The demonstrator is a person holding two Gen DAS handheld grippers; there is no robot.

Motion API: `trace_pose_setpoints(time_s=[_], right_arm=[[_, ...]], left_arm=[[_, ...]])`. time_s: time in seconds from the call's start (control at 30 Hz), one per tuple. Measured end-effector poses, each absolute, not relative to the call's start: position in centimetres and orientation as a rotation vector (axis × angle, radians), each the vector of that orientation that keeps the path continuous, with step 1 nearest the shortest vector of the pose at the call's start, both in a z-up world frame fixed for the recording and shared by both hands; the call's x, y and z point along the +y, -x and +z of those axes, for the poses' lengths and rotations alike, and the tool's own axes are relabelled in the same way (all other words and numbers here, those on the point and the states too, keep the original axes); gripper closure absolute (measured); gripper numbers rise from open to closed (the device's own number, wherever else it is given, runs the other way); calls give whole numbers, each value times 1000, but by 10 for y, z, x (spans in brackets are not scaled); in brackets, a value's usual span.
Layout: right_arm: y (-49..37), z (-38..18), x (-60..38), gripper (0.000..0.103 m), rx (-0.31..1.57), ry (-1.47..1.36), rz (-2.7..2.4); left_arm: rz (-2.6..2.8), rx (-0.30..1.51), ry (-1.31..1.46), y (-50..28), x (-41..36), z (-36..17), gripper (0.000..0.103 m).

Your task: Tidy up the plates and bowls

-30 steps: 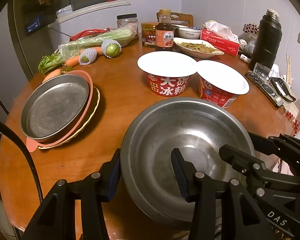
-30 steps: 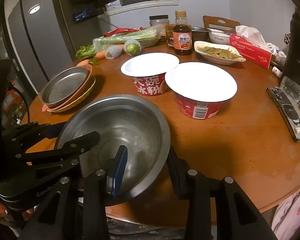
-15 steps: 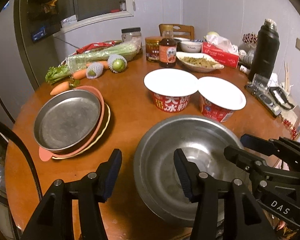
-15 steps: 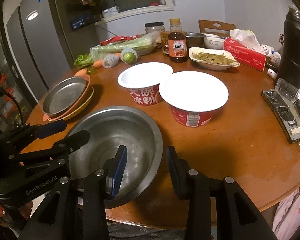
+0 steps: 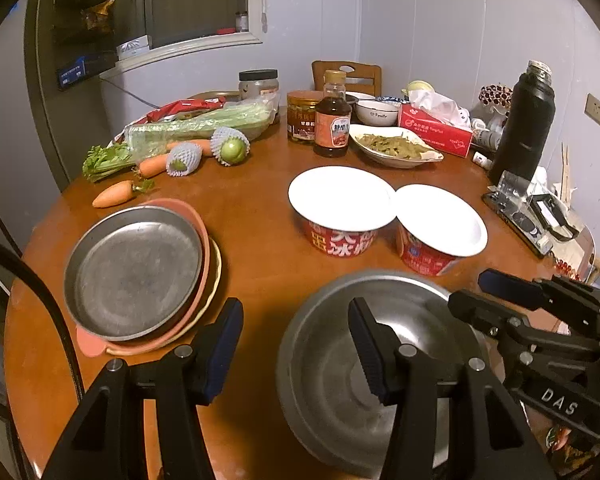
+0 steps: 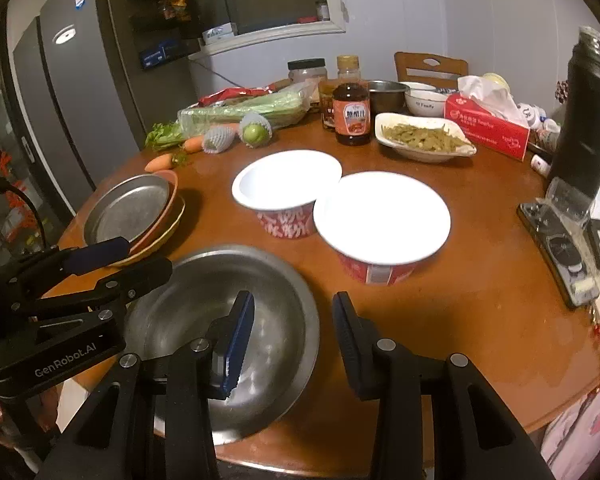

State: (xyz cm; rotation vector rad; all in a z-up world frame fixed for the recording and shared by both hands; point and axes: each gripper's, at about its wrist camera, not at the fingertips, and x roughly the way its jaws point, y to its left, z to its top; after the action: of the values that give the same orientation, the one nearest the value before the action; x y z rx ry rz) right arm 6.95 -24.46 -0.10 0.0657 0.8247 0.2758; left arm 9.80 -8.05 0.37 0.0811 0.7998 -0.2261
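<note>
Steel bowl sits on the near edge of the round wooden counter, partly overhanging it in the right wrist view.

Left tongs: jaws part open, astride the bowl's left rim, inner finger over the basin, outer finger over bare counter. No pad is seen pressing the metal. Right tongs: part open in the same way, astride the right rim, blue-padded finger inside, other finger outside; nothing gripped.

Risks, as judged:
- The bowl's wall is thin, smooth and curved. A pinch on one rim alone could slip or tip the bowl.
- Its overhang at the counter edge means a careless nudge could send it to the floor.
- Two paper noodle tubs, light and lidded, stand just beyond. A forward sweep could knock them.

Materials: the bowl is dull, scuffed stainless, round and deep. The plate stack lies well apart to the left: a shallow steel pan on a salmon plastic dish, on a pale yellow plate.
</note>
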Motion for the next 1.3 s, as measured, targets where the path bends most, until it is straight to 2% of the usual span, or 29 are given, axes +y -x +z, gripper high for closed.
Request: trace_pose_setpoints(time_s=[0.57,0.97,1.3], right_arm=[[-147,26,-249,61,821,-19,283],[-205,10,-240,61,877,42,297],[-227,-5,-236,68,895,77,278]], left_arm=[[-238,840,-42,-176,-91,20,49],[-227,919,-28,-208,-99,2,49],[-212,942,-32,-220,-104,-8,49]])
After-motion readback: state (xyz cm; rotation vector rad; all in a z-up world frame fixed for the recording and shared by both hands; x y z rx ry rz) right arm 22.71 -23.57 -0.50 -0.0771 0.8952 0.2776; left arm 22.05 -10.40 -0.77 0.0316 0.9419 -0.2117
